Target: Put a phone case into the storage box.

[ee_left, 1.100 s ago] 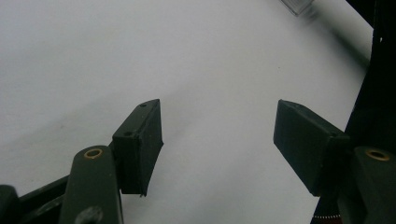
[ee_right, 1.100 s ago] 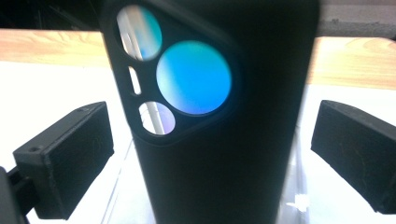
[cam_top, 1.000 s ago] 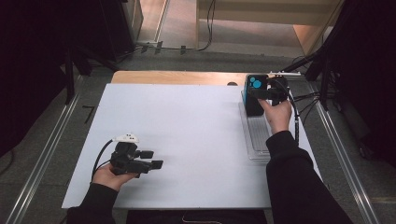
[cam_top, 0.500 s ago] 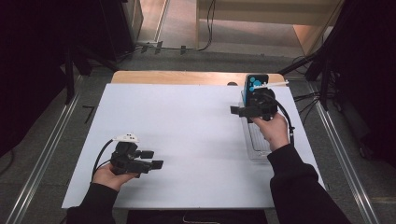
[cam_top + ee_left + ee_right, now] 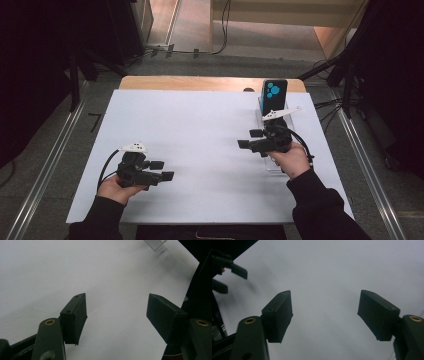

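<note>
This looks like a recording lab or studio. A white sheet [image 5: 200,150] covers a wooden table [image 5: 200,83] fenced by metal rails [image 5: 45,170], dark stands [image 5: 75,75] rise at its far corners, and cables [image 5: 220,30] trail across the grey floor [image 5: 190,62].

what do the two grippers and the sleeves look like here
Both are black hand-held tools. The left gripper and right gripper each have two blocky dark jaws with flat pads, brass-coloured screw eyes at the jaw bases, a pale three-cornered plate on top and a black cable trailing off. The person wears dark long sleeves.
</note>
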`<state>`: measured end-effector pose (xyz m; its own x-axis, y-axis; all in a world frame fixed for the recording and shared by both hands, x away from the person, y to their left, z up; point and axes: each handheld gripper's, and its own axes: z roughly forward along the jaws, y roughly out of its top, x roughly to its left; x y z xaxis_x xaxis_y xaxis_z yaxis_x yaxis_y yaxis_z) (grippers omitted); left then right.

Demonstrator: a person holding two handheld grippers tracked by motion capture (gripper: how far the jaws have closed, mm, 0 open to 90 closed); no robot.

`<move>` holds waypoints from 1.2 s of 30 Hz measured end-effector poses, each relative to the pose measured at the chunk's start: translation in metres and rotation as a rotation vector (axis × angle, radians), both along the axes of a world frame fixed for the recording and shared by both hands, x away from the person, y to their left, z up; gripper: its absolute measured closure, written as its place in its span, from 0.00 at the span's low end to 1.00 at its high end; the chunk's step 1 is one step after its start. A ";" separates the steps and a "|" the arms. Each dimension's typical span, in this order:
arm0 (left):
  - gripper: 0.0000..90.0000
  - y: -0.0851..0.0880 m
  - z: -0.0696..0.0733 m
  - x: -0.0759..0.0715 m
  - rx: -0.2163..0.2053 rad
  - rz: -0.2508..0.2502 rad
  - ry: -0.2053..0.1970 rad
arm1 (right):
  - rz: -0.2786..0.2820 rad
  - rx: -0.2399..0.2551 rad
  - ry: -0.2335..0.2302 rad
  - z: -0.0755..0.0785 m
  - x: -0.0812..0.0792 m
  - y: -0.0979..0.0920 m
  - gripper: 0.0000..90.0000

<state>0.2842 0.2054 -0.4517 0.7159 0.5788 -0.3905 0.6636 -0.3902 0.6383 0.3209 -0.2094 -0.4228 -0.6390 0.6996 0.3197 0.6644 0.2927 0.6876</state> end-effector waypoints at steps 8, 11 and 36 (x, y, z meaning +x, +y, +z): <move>0.35 -0.003 -0.001 -0.005 -0.007 -0.021 -0.006 | 0.082 -0.034 -0.001 -0.014 -0.028 -0.008 0.32; 0.35 -0.004 -0.001 -0.007 -0.014 -0.023 -0.001 | 0.093 -0.040 0.003 -0.021 -0.036 -0.013 0.32; 0.35 -0.001 -0.007 -0.013 -0.017 -0.028 0.000 | 0.104 -0.084 0.037 -0.050 -0.071 -0.042 0.29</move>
